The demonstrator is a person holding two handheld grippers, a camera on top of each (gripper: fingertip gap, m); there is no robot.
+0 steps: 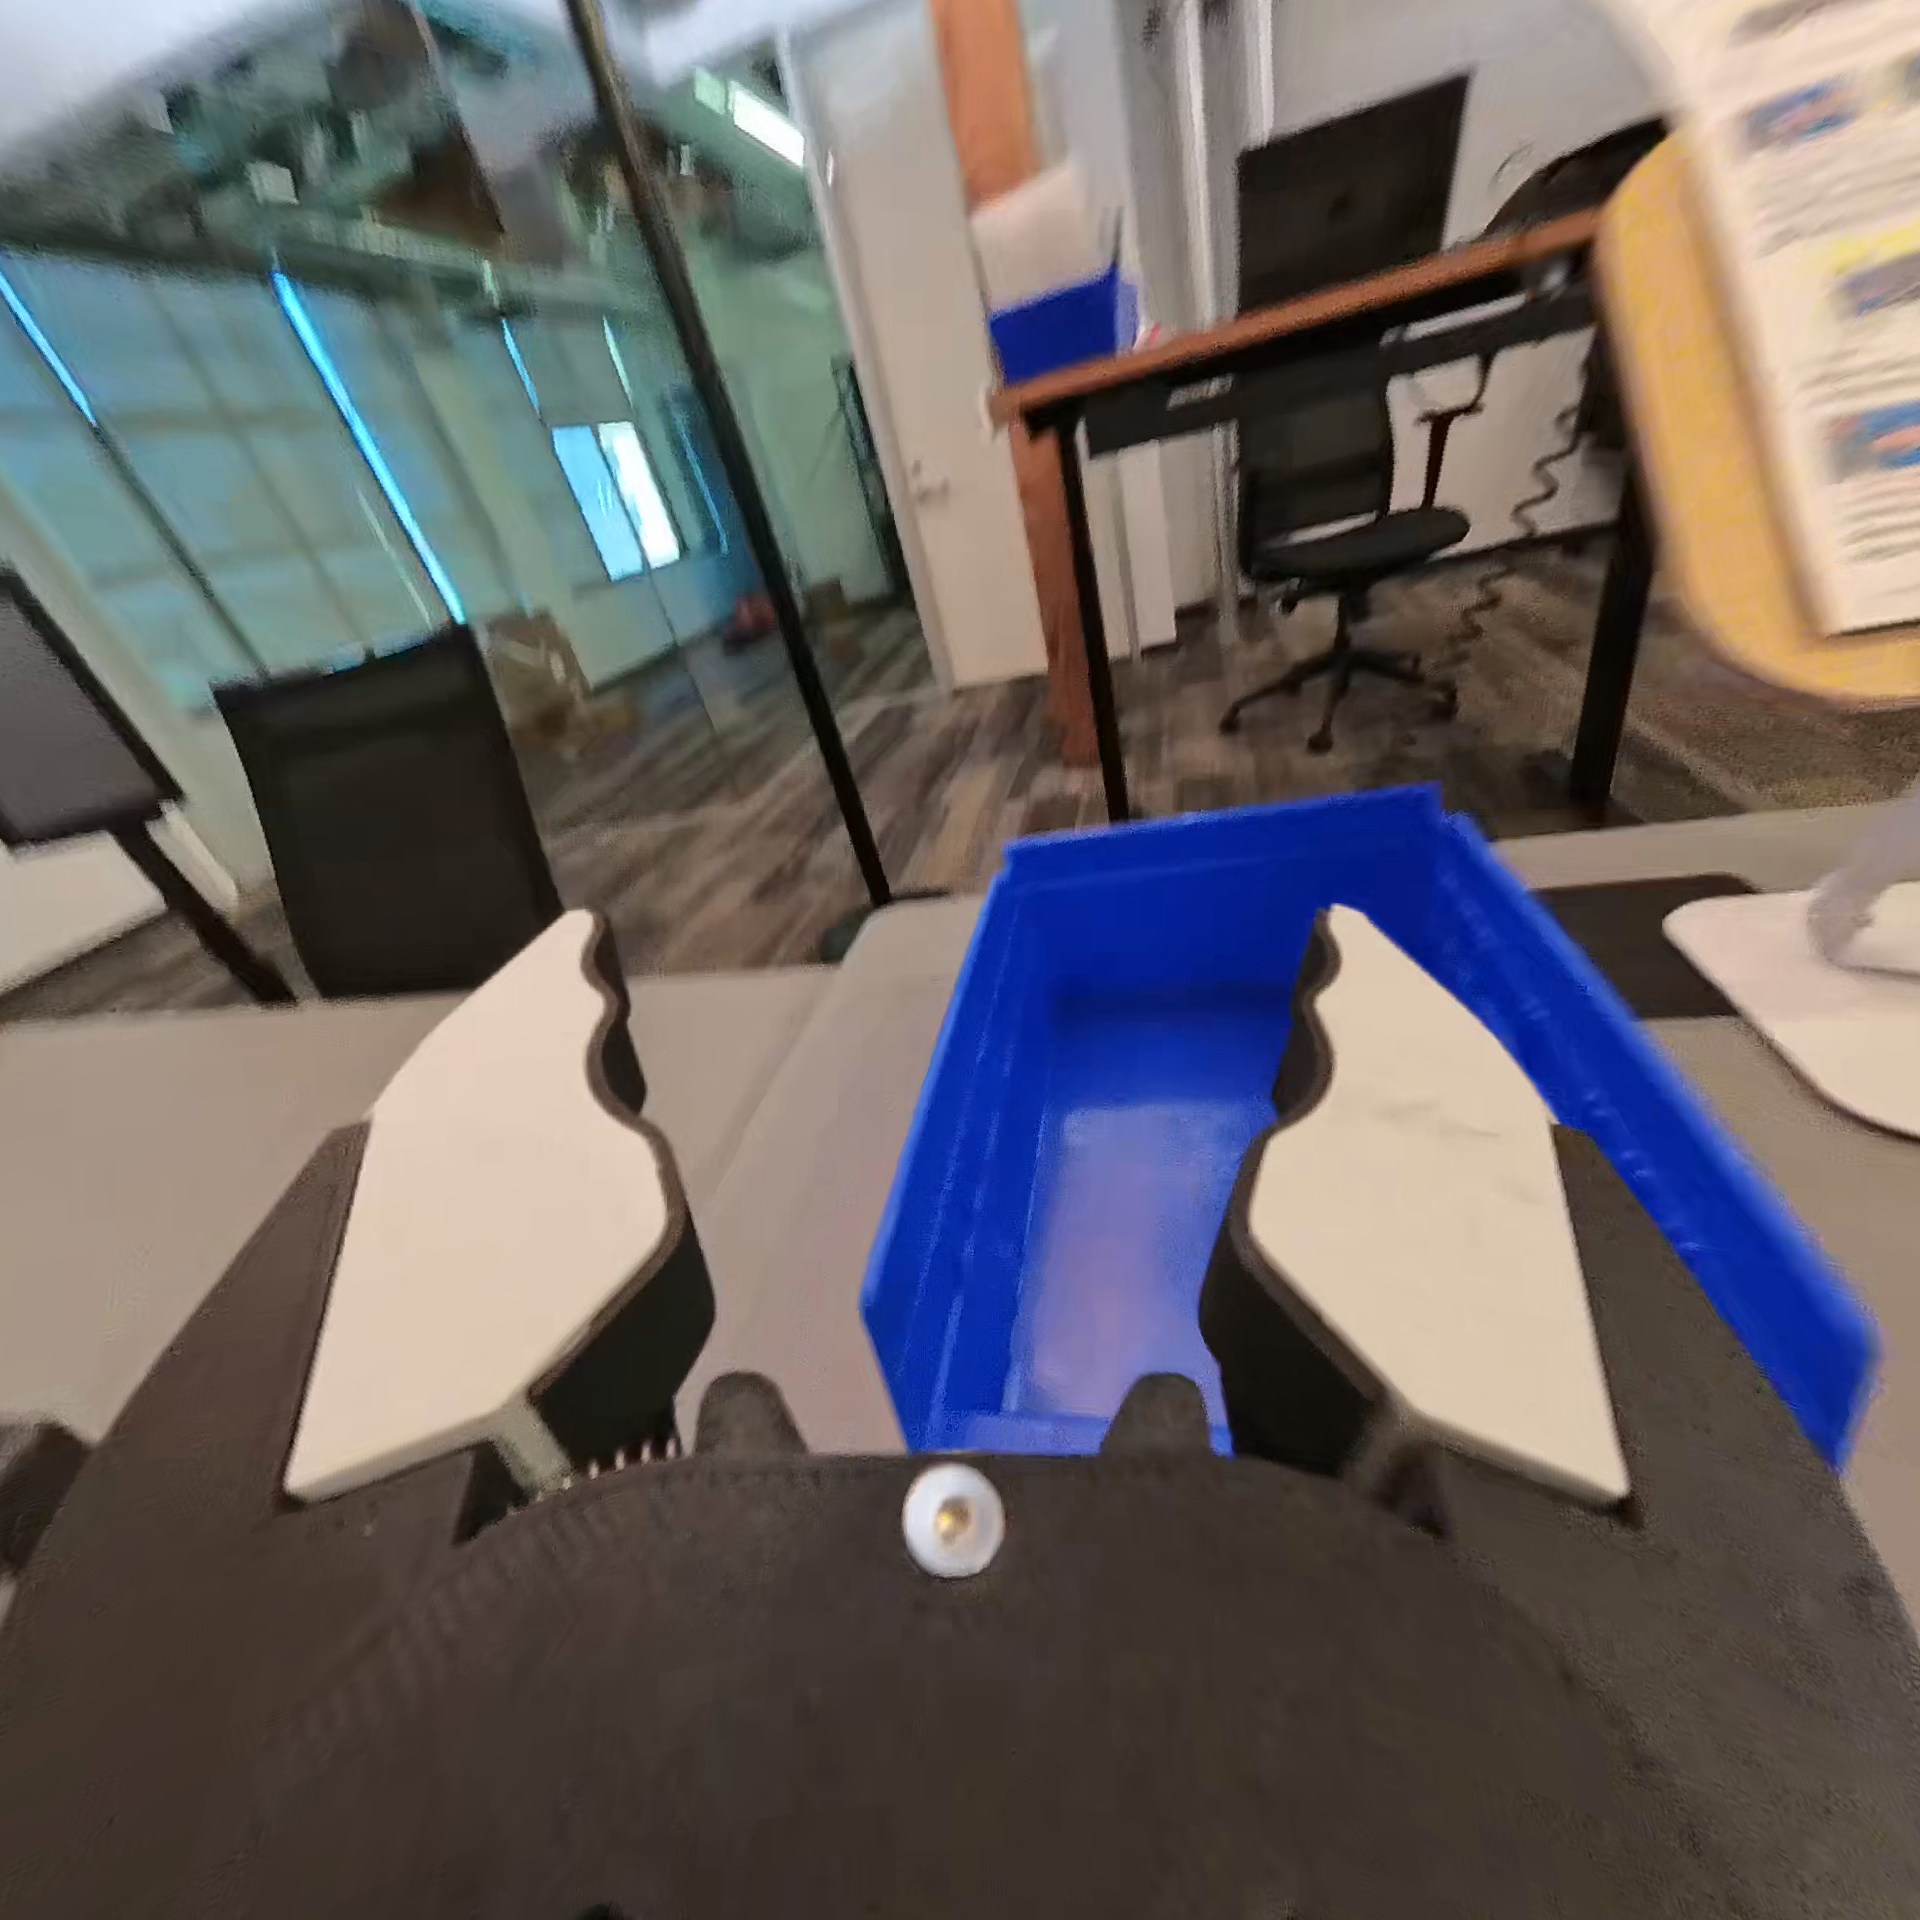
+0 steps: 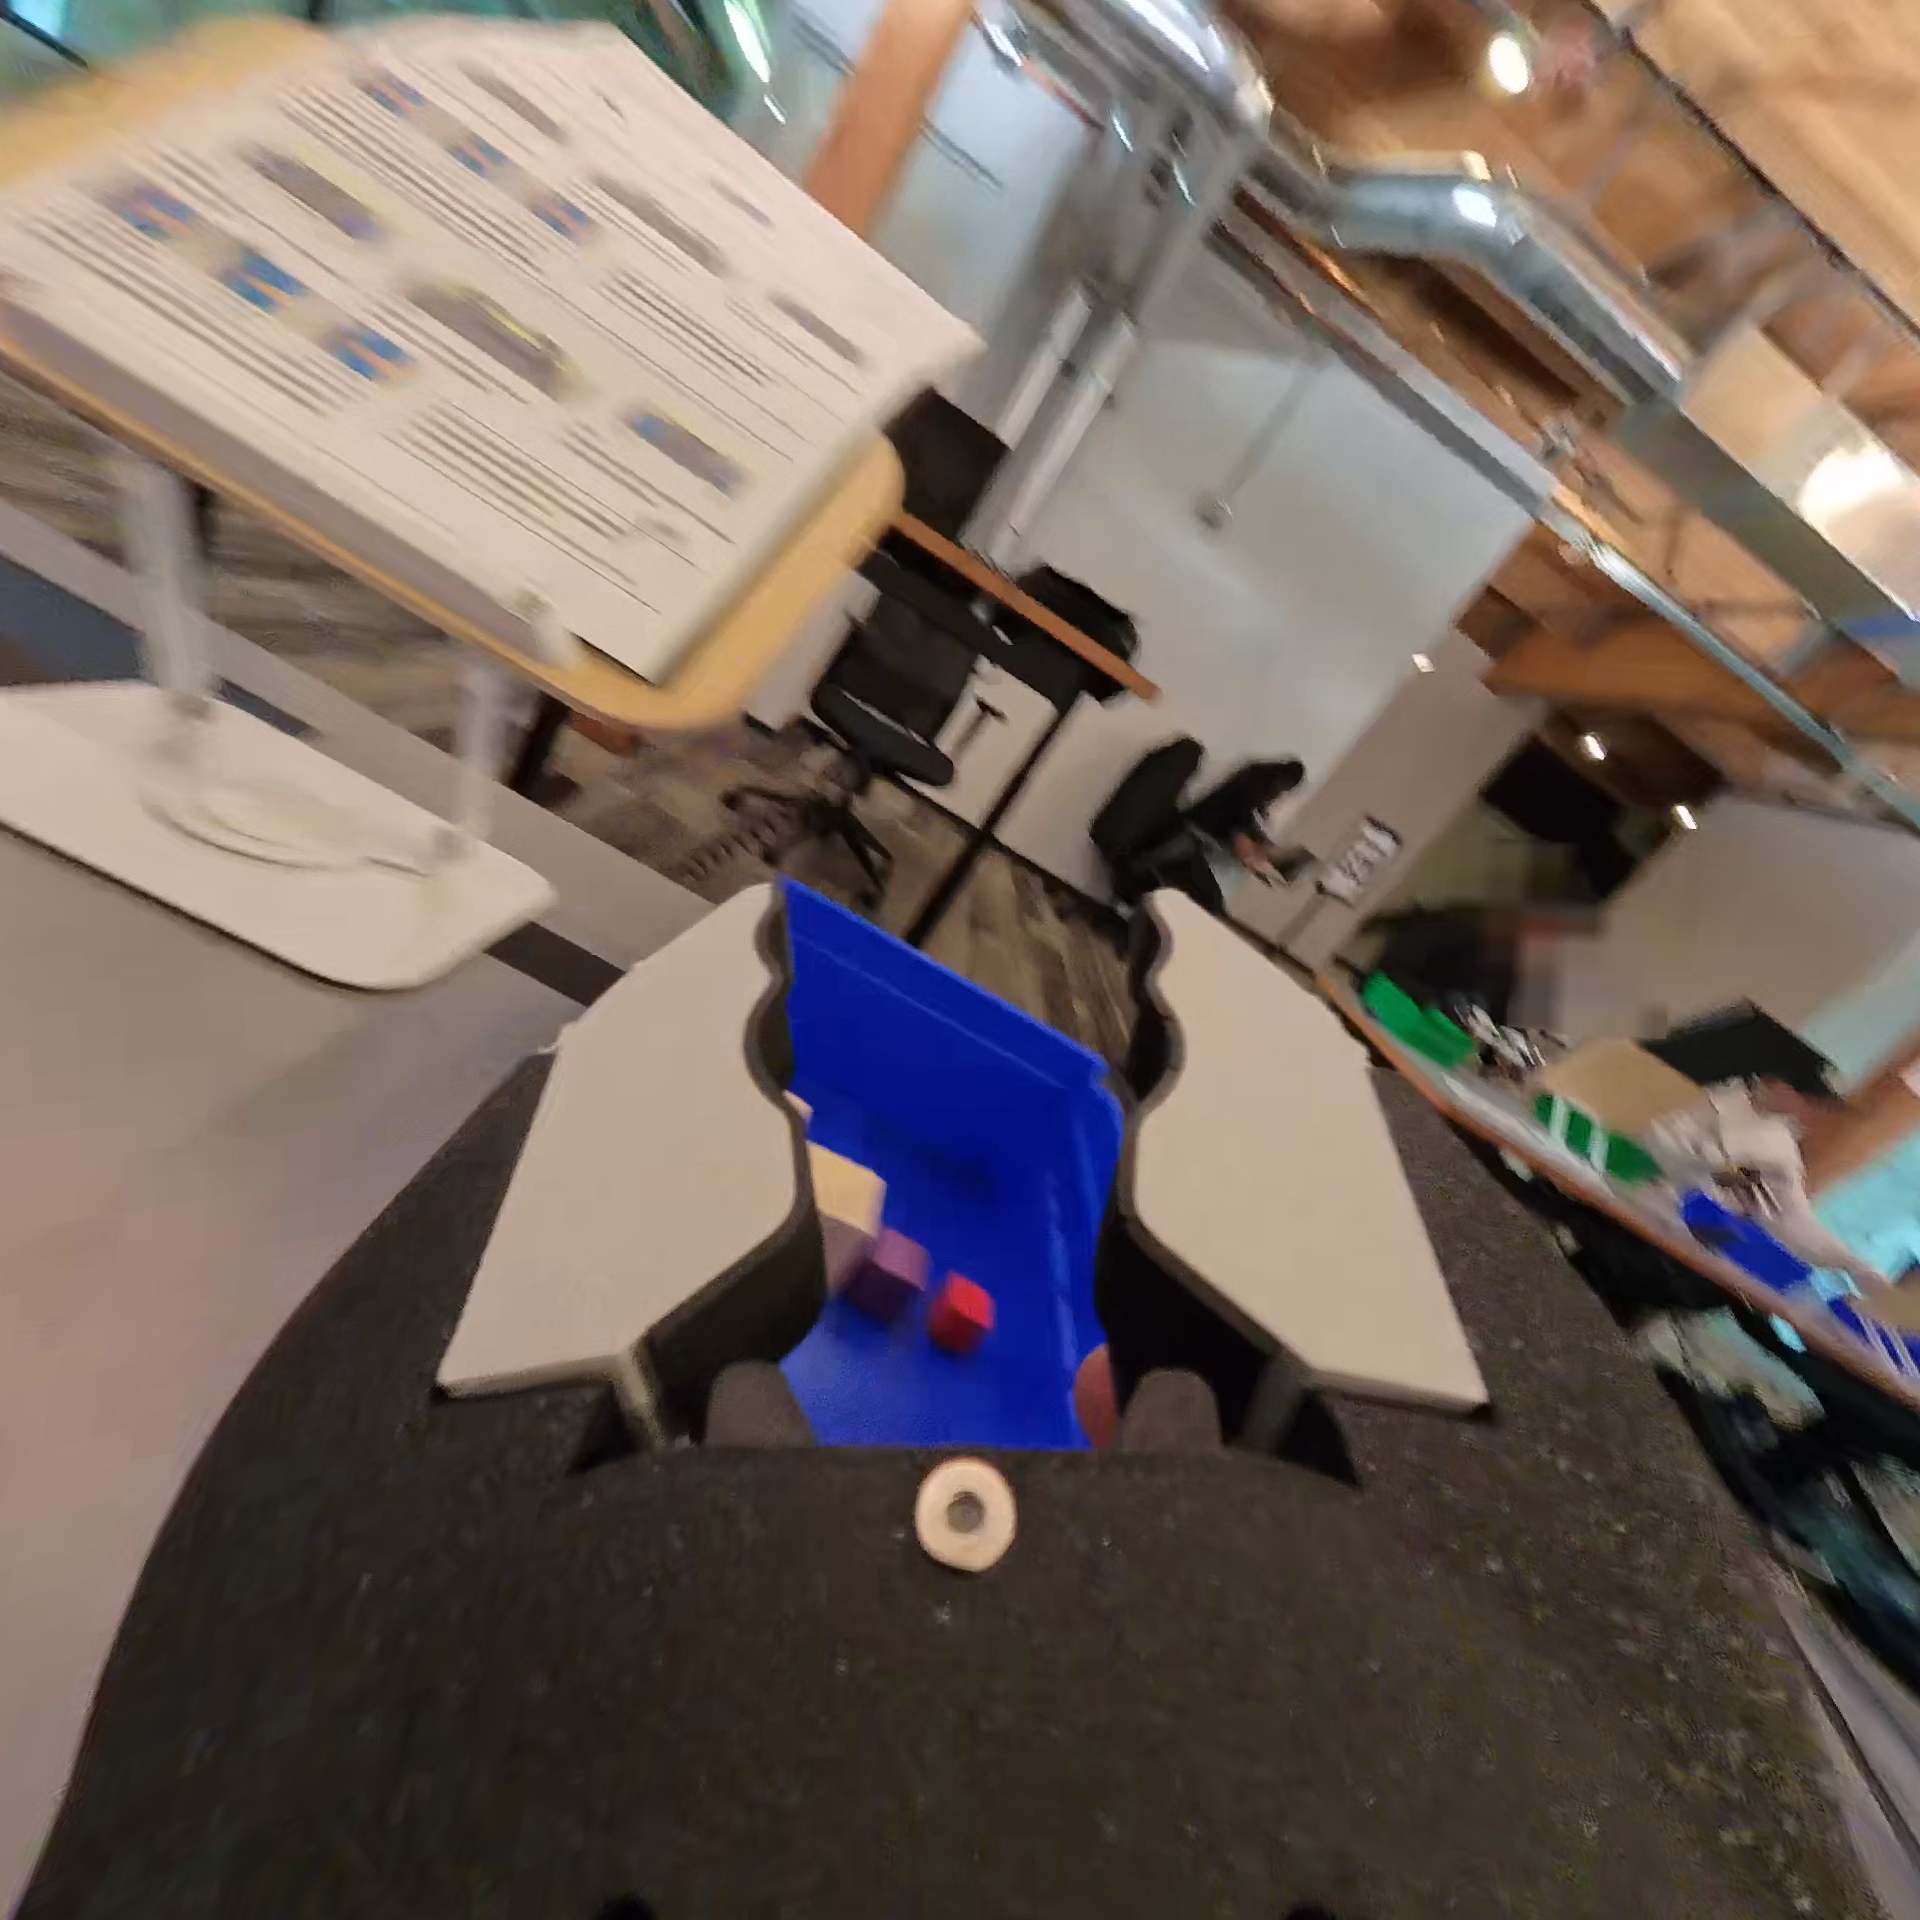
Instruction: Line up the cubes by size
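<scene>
While unheld, cubes point(image 2: 914, 1288) below parted fingers point(image 2: 665, 1174)

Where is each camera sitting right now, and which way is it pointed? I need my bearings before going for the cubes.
Left wrist view: sits on the left gripper, looking level along its wide-open, empty jaws over the grey table at the blue bin and the office beyond; the two fingers and black gripper body show.
Right wrist view: sits on the right gripper, rolled and tipped down into the bin; between its open, empty jaws lie a purple cube, a red cube and a pale cube.
Shared: the bin, the table and a white stand base.
</scene>
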